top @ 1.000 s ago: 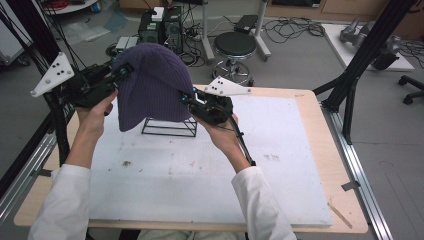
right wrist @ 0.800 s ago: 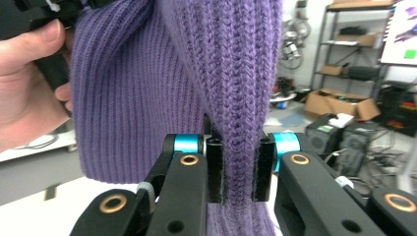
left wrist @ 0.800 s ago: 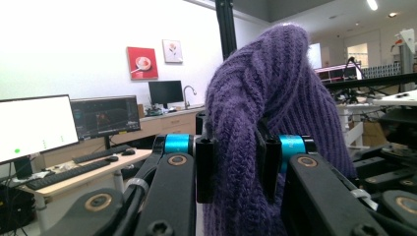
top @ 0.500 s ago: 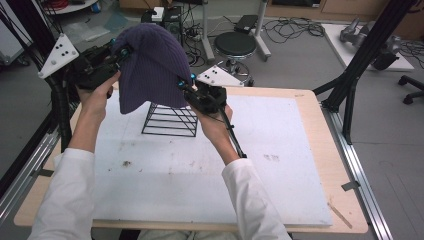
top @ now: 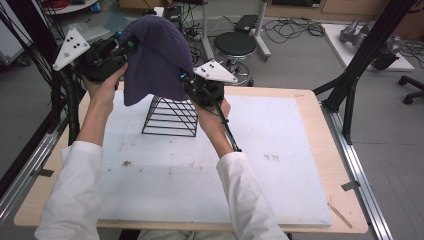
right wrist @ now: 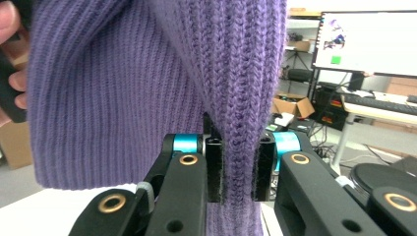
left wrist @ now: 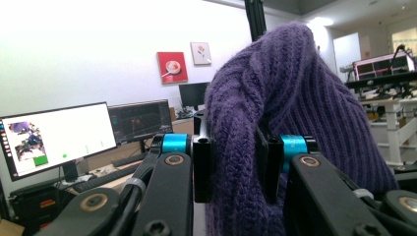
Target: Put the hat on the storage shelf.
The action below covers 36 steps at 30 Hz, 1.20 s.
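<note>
I hold the purple hat up in the air above the wire stand, which sits on the white worktop. My left tongs pinch a thick fold of the knit at its left edge; my right tongs clamp its right edge. The hat's hem hangs just over the stand's top.

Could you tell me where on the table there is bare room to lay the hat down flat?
The white mat is bare right of the wire stand and across its near half. It is crowded around the stand, where both claws hold the purple hat above it.
</note>
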Available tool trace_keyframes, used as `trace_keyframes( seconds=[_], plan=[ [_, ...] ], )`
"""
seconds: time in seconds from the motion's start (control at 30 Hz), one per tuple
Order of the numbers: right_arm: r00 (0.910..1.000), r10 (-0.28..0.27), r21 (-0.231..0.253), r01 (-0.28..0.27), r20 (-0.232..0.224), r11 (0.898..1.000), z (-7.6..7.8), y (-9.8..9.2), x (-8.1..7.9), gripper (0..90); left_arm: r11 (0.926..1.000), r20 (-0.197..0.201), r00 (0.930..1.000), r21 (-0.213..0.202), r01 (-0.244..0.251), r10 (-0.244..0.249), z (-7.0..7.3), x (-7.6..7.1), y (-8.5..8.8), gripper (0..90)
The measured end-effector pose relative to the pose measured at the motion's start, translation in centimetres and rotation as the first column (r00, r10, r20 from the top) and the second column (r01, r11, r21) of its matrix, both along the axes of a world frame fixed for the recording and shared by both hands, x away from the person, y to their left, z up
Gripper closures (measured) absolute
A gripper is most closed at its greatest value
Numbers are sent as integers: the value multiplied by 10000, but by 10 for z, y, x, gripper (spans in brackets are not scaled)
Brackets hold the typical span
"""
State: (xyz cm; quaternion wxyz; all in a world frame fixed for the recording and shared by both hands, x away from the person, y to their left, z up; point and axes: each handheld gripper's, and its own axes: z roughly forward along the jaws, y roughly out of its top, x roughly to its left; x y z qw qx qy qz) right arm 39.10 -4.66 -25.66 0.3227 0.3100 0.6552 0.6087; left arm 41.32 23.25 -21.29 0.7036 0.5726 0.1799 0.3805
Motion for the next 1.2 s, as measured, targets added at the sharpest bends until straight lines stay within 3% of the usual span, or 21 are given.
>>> trace_keyframes(
  seconds=[0.1,0.17,0.47,0.63,0.77,0.93,1.2],
  plan=[
    [9999,-142,6,142,-16,9999,-1,-1,3,816,9999,60,10000,122,-78,77,-3,5,-3,745],
    [9994,-14,-91,11,-336,10000,-4,-2,5,815,9999,-34,10000,139,-69,70,-7,7,-3,745],
    [9952,-57,-277,30,-979,9996,-23,-2,4,814,9997,-560,9982,77,233,-228,-32,11,-3,744],
    [9900,-122,-334,76,-1402,9994,-32,-5,6,814,9993,-741,9967,138,349,-338,-45,11,-2,730],
    [9858,-146,-385,82,-1672,9992,-43,-7,7,815,9983,-896,9956,501,307,-262,-52,11,-1,727],
    [9827,-209,-419,134,-1842,9990,-50,-7,7,815,9980,-1068,9936,463,428,-376,-64,11,1,728],
    [9682,-306,-692,138,-2484,9975,-62,-2,10,814,9979,-1540,9870,398,519,-451,-85,14,8,737]
  ],
)
